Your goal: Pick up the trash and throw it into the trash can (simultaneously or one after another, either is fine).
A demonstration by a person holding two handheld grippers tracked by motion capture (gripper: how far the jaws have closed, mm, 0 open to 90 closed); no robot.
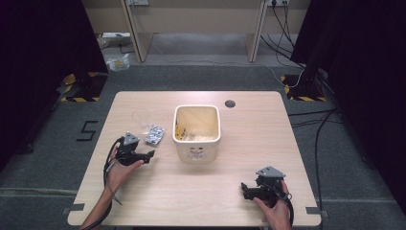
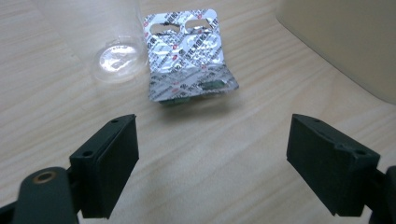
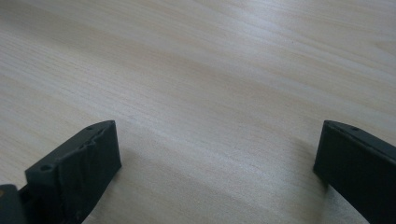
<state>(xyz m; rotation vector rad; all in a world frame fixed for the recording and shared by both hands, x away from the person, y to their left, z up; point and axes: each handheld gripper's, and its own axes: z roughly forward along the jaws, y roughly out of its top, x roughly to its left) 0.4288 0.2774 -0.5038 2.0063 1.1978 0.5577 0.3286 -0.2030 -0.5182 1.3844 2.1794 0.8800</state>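
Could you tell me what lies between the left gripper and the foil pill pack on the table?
Bare wood only: in the left gripper view, the left gripper faces the pill pack across bare table.

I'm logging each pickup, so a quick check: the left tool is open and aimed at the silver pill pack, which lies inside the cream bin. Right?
Not quite. The left tool is open and aimed at the pill pack, but the pack lies on the table, outside the bin, beside a clear plastic cup. The left gripper view shows it on the bare wood; the high view shows it left of the bin.
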